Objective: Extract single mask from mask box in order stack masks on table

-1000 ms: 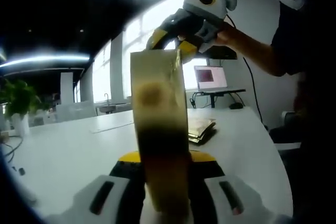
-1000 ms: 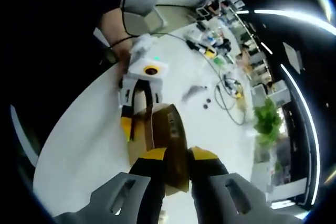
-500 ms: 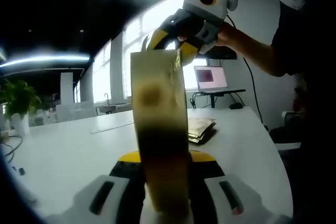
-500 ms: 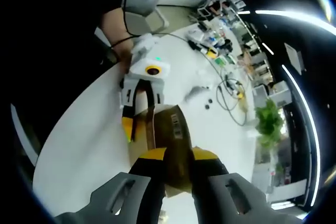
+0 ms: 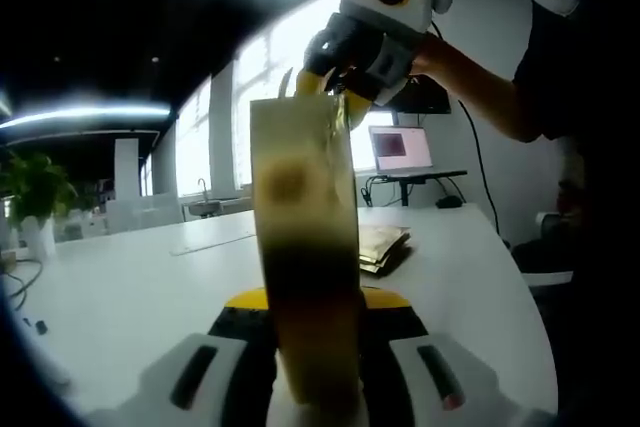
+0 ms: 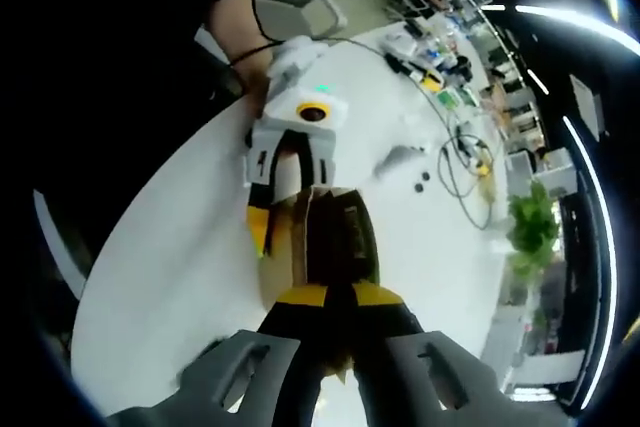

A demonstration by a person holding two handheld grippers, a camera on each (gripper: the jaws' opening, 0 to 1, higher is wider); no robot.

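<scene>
Left gripper (image 5: 312, 347) is clamped on the box (image 5: 305, 247), holding it upright over the table (image 5: 130, 297). Right gripper (image 6: 335, 322) sits at the box's top opening, jaws pinched almost together; can't tell if there's a mask between them. A stack of masks (image 5: 380, 245) lies toward the table's far right edge.

I see the mask box (image 5: 305, 257), a brown cardboard carton, standing upright on the white desk (image 5: 130, 292) with its open top upward. A small stack of masks (image 5: 380, 245) lies flat behind it, toward the desk's far edge.
</scene>
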